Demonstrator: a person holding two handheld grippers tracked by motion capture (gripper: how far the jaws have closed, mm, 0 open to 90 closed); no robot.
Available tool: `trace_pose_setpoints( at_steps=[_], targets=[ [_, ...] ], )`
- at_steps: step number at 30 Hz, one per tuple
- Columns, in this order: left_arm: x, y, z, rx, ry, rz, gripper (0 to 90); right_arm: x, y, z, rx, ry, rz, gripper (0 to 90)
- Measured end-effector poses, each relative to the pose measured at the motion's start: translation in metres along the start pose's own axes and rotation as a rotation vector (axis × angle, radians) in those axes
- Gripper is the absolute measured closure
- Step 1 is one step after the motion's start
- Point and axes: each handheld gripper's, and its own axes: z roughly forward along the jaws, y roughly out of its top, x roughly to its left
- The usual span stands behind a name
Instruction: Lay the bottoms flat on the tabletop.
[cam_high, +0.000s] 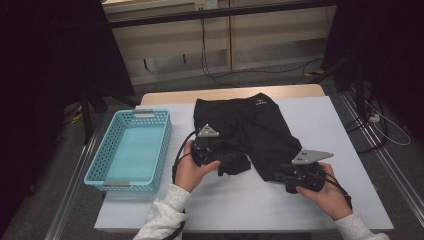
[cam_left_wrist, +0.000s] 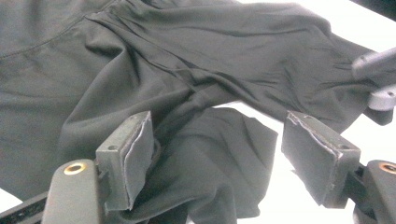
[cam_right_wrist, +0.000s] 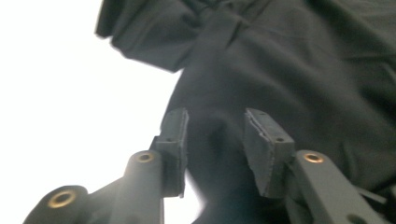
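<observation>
A pair of black shorts lies spread on the white table, waistband at the far side. My left gripper is at the bunched left leg hem. In the left gripper view its jaws stand wide open; a fold of the cloth lies between them and rests against the left pad. My right gripper sits at the right leg hem. Its jaws are a little apart over the dark cloth, and the pads are not pressed together.
A light blue plastic basket stands on the table's left side, with nothing in it. The right gripper's tip shows at the far right in the left gripper view. Bare white table lies in front of the shorts.
</observation>
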Motion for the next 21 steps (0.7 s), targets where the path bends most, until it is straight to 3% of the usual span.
trace_pose_setpoints(
  at_steps=[3, 5, 8, 9, 15, 19, 21],
  targets=[
    [-0.001, 0.001, 0.001, 0.001, -0.001, 0.005, 25.2, 0.006, -0.003, 0.001, 0.022, 0.023, -0.009, 69.8],
    [-0.002, 0.001, 0.002, 0.001, -0.001, 0.006, 25.2, 0.009, -0.006, 0.006, 0.057, 0.001, -0.043, 68.7],
    [-0.002, 0.001, 0.003, 0.006, -0.003, 0.010, 25.2, 0.002, -0.013, 0.015, 0.095, -0.046, -0.057, 65.9],
    [-0.002, 0.000, 0.003, 0.005, -0.001, 0.006, 25.2, -0.001, -0.015, 0.015, 0.068, -0.042, -0.041, 67.7],
    [-0.002, -0.002, 0.006, 0.018, -0.002, 0.007, 25.2, -0.014, -0.018, 0.014, 0.050, -0.065, 0.011, 70.1],
    [-0.003, -0.002, 0.005, 0.022, -0.005, 0.009, 25.3, -0.022, -0.018, 0.014, 0.051, -0.058, 0.036, 84.0],
    [-0.004, -0.002, 0.005, 0.023, -0.008, 0.012, 25.2, -0.025, -0.017, 0.014, 0.048, -0.046, 0.062, 85.6]
  ],
)
